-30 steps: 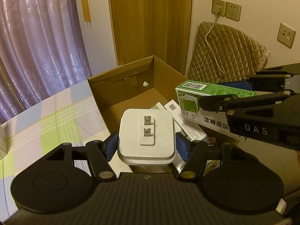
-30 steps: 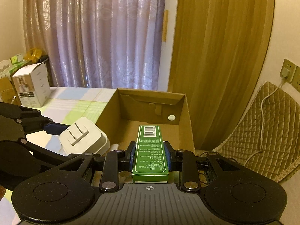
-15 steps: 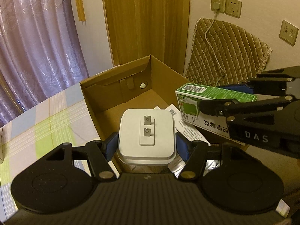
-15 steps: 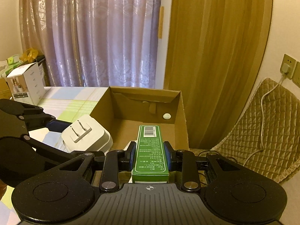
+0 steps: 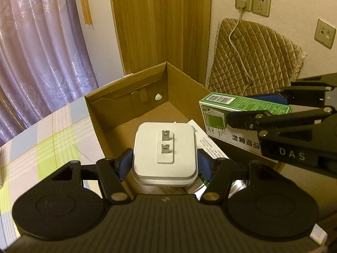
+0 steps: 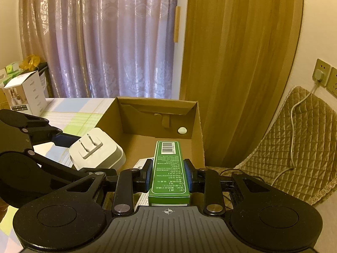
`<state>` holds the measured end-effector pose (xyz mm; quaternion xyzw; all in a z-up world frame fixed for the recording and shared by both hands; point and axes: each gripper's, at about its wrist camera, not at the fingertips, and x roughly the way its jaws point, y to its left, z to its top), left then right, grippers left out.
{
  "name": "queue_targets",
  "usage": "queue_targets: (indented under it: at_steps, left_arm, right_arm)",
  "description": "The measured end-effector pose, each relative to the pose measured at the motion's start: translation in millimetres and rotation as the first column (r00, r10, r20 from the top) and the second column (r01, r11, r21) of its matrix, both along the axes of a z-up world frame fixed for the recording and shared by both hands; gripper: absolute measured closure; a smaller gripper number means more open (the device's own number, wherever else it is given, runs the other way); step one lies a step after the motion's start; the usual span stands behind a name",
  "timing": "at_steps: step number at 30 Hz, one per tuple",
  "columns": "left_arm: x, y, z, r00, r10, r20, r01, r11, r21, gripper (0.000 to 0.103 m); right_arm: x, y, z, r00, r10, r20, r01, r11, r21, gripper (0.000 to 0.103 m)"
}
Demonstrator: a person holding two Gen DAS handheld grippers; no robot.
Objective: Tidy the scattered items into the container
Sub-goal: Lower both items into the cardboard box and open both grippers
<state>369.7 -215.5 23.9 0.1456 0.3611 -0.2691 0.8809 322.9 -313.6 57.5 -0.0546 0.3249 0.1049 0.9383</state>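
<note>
Cardboard box (image 5: 126, 113): open-topped, standing on the surface with its far corner toward the wooden door; one inner wall carries a tab and a round hole.
Box contents: a white printed packet (image 5: 208, 145) lies flat on the box floor; a shiny foil item beneath the left claw is partly hidden and cannot be identified.
White plug adapter (image 5: 165, 154): held above the near part of the box, two metal prongs facing upward and toward the camera.
Left claw (image 5: 165, 165): clamped on the adapter, one blue pad against each side face.
Green carton (image 6: 168, 172): long and narrow, barcode end pointing toward the far wall of the box, held above the box's right side.
Right claw (image 6: 168, 178): clamped on the carton, blue pads pressed to its two long faces.
Relative position: adapter and carton hang side by side and apart, adapter to the left.
Surface (image 5: 42, 139): covered by a checked cloth in pale blue, green and white.
White product box (image 6: 27, 94): upright at the far left of the surface, well apart from the cardboard box.
Surroundings: lilac curtain (image 6: 105, 42) behind the surface; quilted pad (image 5: 252, 57) leaning on the wall, with a white cable running up to a wall socket.
</note>
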Motion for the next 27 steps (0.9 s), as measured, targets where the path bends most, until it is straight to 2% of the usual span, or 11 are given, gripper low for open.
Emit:
queue_targets:
  at_steps: [27]
  left_arm:
    - [1.6, 15.1, -0.1, 1.0, 0.028, 0.009, -0.028, 1.0, 0.009, 0.042]
  right_arm:
    - [2.4, 7.5, 3.4, 1.0, 0.009, 0.004, -0.009, 1.0, -0.001, 0.07]
